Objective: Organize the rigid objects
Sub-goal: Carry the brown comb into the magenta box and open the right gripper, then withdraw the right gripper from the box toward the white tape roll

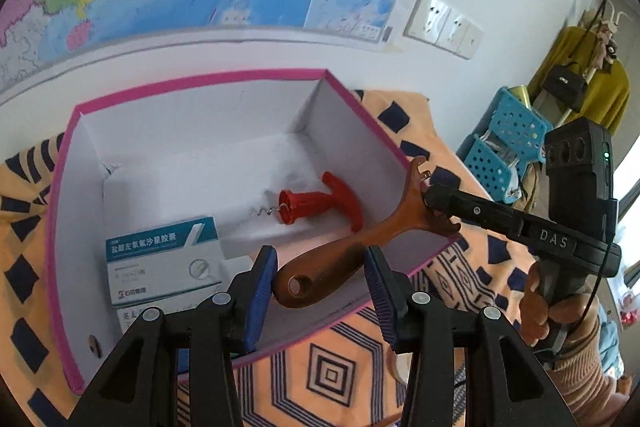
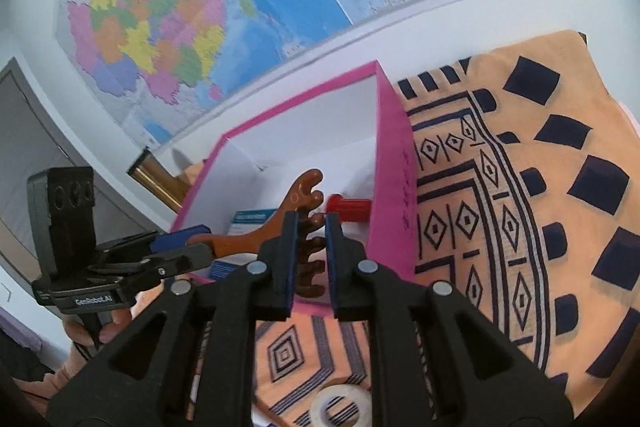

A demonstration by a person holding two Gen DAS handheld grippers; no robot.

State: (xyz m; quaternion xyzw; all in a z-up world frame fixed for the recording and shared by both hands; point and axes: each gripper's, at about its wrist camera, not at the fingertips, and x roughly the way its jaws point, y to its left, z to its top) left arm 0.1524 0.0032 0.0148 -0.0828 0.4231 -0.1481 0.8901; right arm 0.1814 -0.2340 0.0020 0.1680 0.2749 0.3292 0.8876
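**Wooden tool held above the pink box**

The pink-rimmed box [image 1: 200, 83] is seen standing on the orange patterned cloth [image 1: 332, 375], against the cloth's far edge. In the box's near left corner a blue-and-white medicine carton [image 1: 164, 259] is laid flat. Towards the middle of the box floor, closer to the right wall, a red corkscrew [image 1: 308, 205] is lying on its side, screw pointing left.

Across the box's near right corner the wooden tool [image 1: 360, 239] is held in the air, clear of the floor. Its rounded handle end, with the hole, is placed between the blue pads of the left gripper [image 1: 322, 267]; one pad is touching the handle, but whether it is truly clamped cannot be told. The forked head is carried over the box's right rim, and there it is pinched firmly by the right gripper [image 2: 311, 255], jaws drawn almost together on the prongs. That gripper's grip is clasped by a hand [image 1: 536, 307].

At the cloth's near edge, a roll of tape [image 2: 340, 405] is lying flat.
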